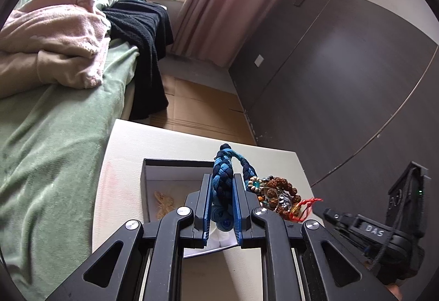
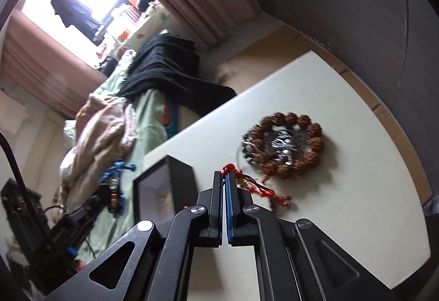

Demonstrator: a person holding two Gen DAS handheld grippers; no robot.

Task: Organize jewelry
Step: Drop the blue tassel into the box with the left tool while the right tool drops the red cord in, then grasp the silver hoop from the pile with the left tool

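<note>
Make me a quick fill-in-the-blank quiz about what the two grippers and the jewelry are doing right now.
1. The left gripper is shut on the braided ____ bracelet.
2. The right gripper pinches a ____ cord.
3. The brown bead bracelet lies on the white ____.
4. The black box stands ____.

Missing words: blue; red; table; open

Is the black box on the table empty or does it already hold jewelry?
Not empty. The lidless black box shows a pale gold piece lying on its white floor; what exactly it is cannot be told.
</note>
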